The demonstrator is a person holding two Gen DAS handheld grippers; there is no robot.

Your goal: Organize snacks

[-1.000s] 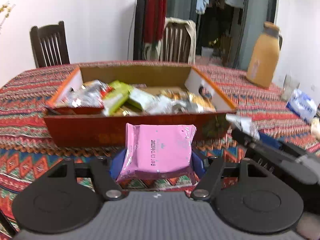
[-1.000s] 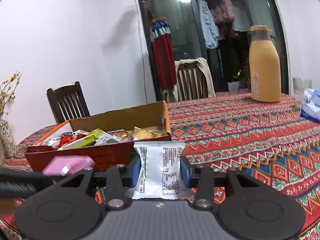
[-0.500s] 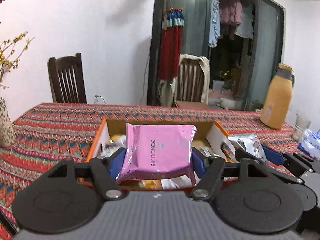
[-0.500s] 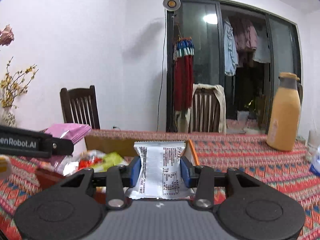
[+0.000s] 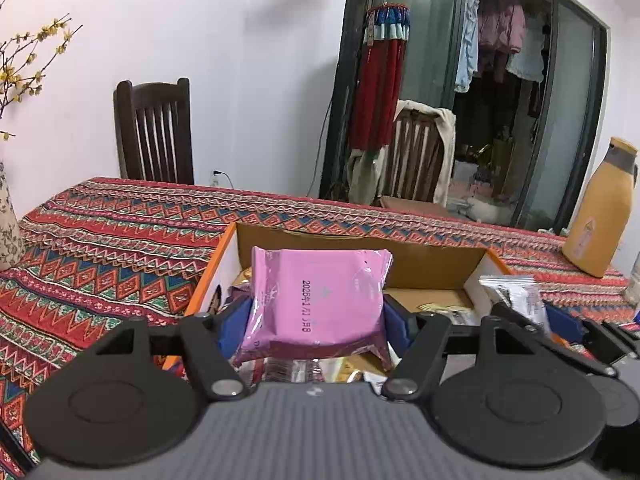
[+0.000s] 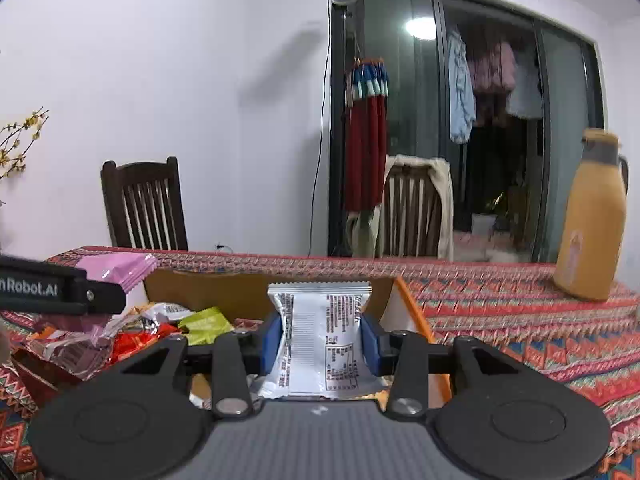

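My left gripper [image 5: 316, 320] is shut on a pink snack packet [image 5: 320, 300] and holds it above an open cardboard box [image 5: 360, 242] with orange edges. Several loose snack packets lie inside the box. In the right wrist view my right gripper [image 6: 320, 340] is shut on a white snack packet [image 6: 322, 340] with printed text, over the right end of the same box [image 6: 408, 308]. From the left wrist view the white packet [image 5: 516, 294] shows at the right. The pink packet [image 6: 120, 270] and the left gripper's finger appear at the left of the right wrist view.
The box stands on a table with a red patterned cloth [image 5: 120, 240]. A tan thermos jug [image 6: 592, 216] stands at the far right. Two wooden chairs [image 5: 154, 132] are behind the table, and a vase with yellow blossoms [image 5: 8, 224] is at the left edge.
Both grippers have moved forward and a little up with their packets, from in front of the box's near wall to over its inside. Neither grip has changed.
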